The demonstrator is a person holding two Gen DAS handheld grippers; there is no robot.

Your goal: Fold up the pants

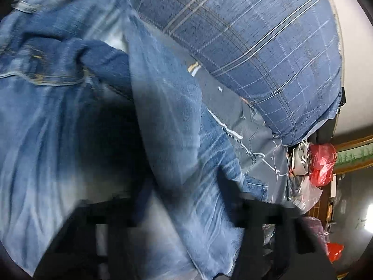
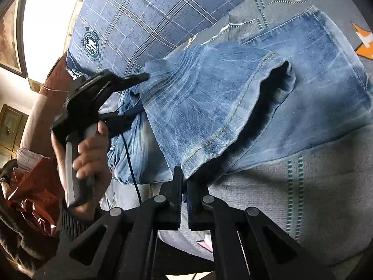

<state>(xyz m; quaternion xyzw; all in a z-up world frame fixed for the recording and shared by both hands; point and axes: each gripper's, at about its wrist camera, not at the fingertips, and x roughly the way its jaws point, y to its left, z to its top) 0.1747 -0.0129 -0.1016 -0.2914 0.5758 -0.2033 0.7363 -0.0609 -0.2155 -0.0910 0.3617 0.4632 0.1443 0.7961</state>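
Faded blue pants (image 2: 233, 98) lie bunched on a grey bedsheet (image 2: 291, 198). My right gripper (image 2: 184, 182) is shut on a stitched edge of one leg, and the denim rises from between its pads. A hand (image 2: 91, 149) holds my left gripper (image 2: 132, 100) at the far left, its fingers around a bunch of denim near the waist. In the left wrist view the pants (image 1: 58, 116) fill the picture. There my left gripper (image 1: 181, 200) is blurred, with a thick fold of denim filling the space between its fingers.
A blue plaid pillow (image 2: 139, 11) lies just behind the pants and shows large in the left wrist view as the plaid pillow (image 1: 256, 35). Red plastic bags (image 1: 321, 163) and clutter sit past the bed's edge. A crumpled red bag (image 2: 30, 186) is by the person at the left.
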